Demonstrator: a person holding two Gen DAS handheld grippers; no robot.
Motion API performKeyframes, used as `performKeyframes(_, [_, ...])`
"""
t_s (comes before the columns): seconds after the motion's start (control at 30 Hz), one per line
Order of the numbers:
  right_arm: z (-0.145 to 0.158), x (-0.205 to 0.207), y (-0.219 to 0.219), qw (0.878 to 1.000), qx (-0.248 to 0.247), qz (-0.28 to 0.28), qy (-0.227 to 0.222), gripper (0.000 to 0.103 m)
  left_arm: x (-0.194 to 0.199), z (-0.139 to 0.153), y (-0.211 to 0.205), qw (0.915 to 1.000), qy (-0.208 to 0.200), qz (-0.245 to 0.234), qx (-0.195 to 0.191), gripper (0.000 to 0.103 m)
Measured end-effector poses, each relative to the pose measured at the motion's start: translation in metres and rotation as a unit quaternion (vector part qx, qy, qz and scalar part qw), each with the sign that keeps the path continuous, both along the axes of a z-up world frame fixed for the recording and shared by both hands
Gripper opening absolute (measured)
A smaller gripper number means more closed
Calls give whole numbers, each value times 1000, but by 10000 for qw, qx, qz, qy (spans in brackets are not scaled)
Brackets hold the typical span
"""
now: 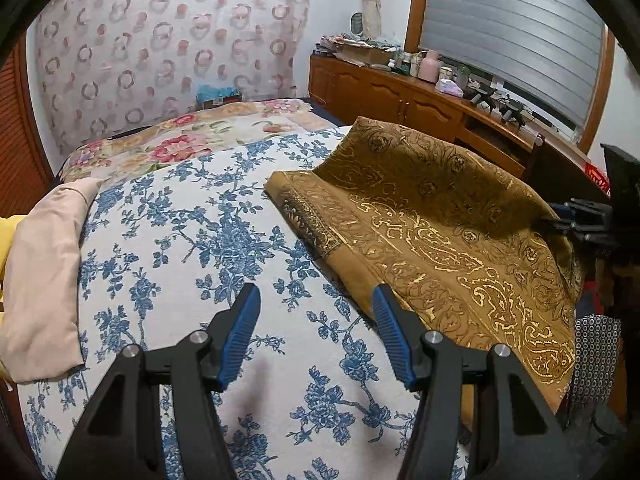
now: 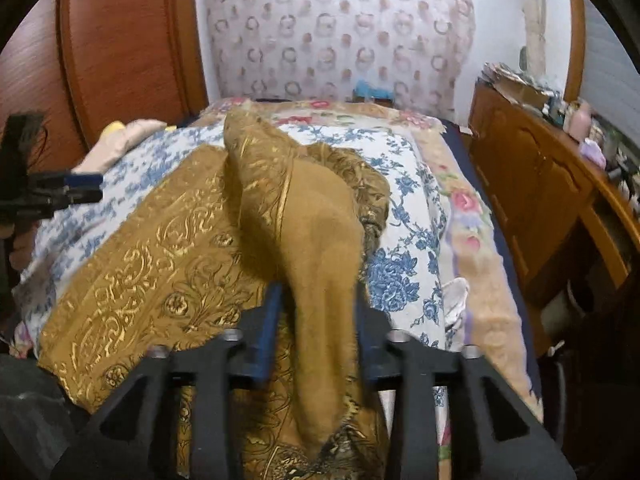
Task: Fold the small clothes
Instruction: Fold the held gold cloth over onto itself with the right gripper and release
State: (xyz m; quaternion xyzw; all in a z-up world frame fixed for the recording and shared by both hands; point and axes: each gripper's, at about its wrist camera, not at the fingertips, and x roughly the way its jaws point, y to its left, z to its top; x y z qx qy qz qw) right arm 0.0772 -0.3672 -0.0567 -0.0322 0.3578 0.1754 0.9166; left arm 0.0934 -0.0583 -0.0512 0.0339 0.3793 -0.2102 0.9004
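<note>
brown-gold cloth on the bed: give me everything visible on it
The brown-gold cloth is a thin woven piece, mustard-brown with metallic gold paisley and scroll print and a darker patterned border. It lies on the blue-floral bedspread, partly folded: one edge is lifted and draped back over itself. The right gripper is shut on a bunched fold; the left gripper is open beside its near edge, not touching.

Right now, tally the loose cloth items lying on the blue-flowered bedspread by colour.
Gold-patterned brown cloth: 1, pinched by the right claw
Plain pale pink garment: 1
Yellow fabric, only an edge showing: 1
Total: 3
</note>
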Motion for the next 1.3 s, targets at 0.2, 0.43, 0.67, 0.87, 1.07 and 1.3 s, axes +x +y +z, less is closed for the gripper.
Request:
performKeyframes(0.2, [40, 13, -12, 9983, 330, -56, -486, 46, 0, 1, 0, 10000, -38, 72, -50, 58])
performKeyframes(0.43, [41, 80, 10, 9993, 5, -97, -360, 46, 0, 1, -1, 9999, -63, 90, -89, 58])
performKeyframes(0.67, [3, 132, 40, 9993, -289, -33, 226, 45, -3, -3, 1, 9999, -44, 110, -51, 58])
performKeyframes(0.87, [-11, 118, 69, 9980, -321, 389, 391, 46, -5, -7, 6, 9998, 3, 144, -106, 58])
performKeyframes(1.07, [-29, 116, 85, 9960, -554, 457, 524, 55, -7, -11, 3, 9998, 43, 132, -134, 58])
performKeyframes(1.3, [-31, 124, 85, 9946, -151, 650, 800, 61, -8, -16, 1, 9998, 100, 98, -124, 58])
